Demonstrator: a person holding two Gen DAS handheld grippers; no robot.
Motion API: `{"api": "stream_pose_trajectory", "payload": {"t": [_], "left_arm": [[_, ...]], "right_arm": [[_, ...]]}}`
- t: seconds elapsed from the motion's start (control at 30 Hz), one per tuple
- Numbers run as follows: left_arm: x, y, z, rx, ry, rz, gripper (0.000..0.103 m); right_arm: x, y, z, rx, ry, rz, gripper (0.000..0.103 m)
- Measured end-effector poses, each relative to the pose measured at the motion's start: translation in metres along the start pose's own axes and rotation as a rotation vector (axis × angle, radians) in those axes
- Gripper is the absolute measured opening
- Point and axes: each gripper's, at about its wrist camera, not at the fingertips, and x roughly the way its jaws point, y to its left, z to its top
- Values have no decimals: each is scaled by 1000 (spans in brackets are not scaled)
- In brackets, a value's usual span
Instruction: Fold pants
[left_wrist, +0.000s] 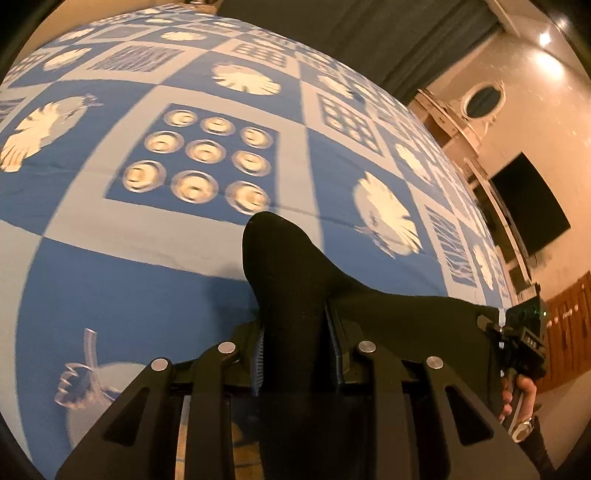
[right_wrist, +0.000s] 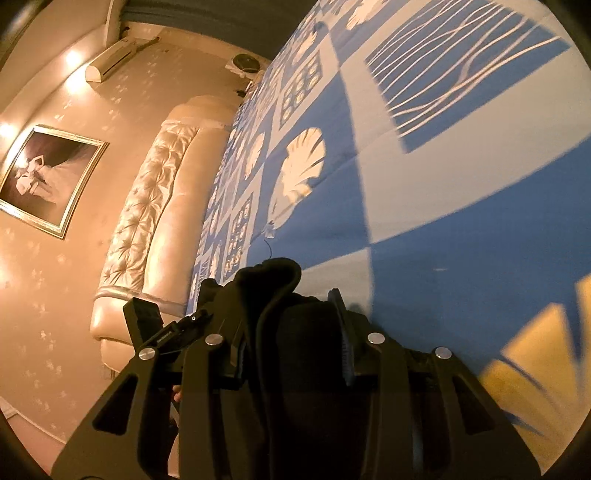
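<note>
The black pants (left_wrist: 291, 295) are clamped between the 2 fingers of the left hand-held gripper (left_wrist: 295, 350), which is closed down onto the cloth. A rounded bunch of fabric is pushed up ahead of the fingertips, and a taut span of the same cloth is stretched away to the right of this hand-held gripper, toward the right hand-held gripper (left_wrist: 517, 332), seen at the far edge of the left wrist view. A hand (left_wrist: 517, 402) with a wristwatch (left_wrist: 522, 428) is seen on its handle.

In the right wrist view, the pants (right_wrist: 280, 295) are likewise pinched by the right hand-held gripper (right_wrist: 295, 354), its fingers drawn in against a thick fold of black fabric that is humped just ahead of the tips. The left hand-held gripper (right_wrist: 173, 332) is seen just to its left.

Ahead of and beneath both hand-held grippers a bed is spread with a blue and pale patterned bedsheet (left_wrist: 184, 258). A tufted headboard (right_wrist: 147, 206) and a framed picture (right_wrist: 44, 177) are seen to the left of the right hand-held gripper.
</note>
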Motion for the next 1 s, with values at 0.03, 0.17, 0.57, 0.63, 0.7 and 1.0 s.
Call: {"api": "stream_pose_trajectory", "payload": {"t": [0.03,0.17,0.57,0.63,0.7,1.0], "left_arm": [[-1,5,3,-4,-3,6,28],[-4,22,12,-21,-5,12,28],[-2,43,16,-60,-9,-8,28],[-2,45,16,-64,-9,-13,29],[-2,45,16,-63,-9,-16,30],[-3,54,12,-66,-14,-45,58]], "right_arm": [[4,2,0,2,2,3,35],[22,6,2,8,11,11,35],[35,10,9,6,31,1,35],[35,11,9,8,26,3,35],[35,10,10,11,24,5,35],[33,11,8,37,20,12,43]]}}
